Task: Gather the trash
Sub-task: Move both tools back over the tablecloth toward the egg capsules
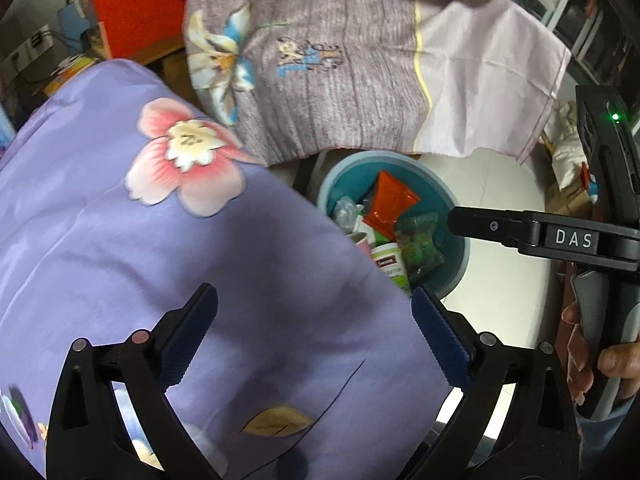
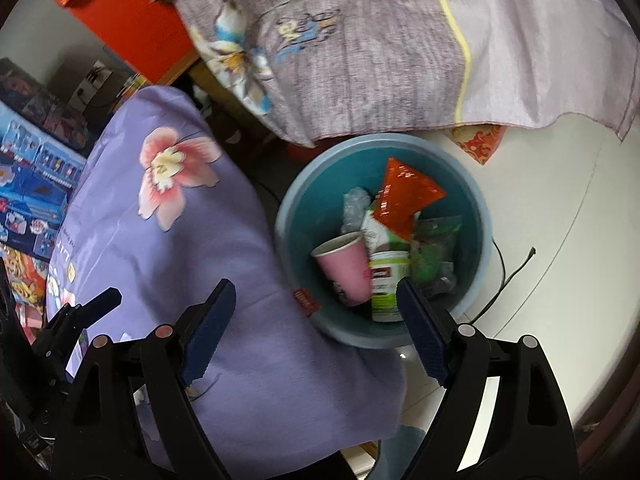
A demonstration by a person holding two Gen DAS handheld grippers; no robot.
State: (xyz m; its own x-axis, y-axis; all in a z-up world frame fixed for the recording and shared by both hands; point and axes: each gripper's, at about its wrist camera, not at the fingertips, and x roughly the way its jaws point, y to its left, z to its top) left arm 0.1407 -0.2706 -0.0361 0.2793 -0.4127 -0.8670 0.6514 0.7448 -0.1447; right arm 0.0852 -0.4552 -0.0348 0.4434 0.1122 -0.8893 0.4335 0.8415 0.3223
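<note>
Both tools, left tool (image 1: 314, 336) and right tool (image 2: 314, 330), gape wide and hold nothing, pitched steeply down above the quilt (image 2: 168, 240). Trash sits in the bin (image 2: 478, 240) on the floor: a cup (image 2: 346, 266), a bottle (image 2: 386, 280), a red packet (image 2: 408, 196). Risk: the quilt's edge overlaps the bin's rim, so a low pass could snag cloth or tip the bin. A hand (image 1: 600, 364) grips the right handle.
</note>
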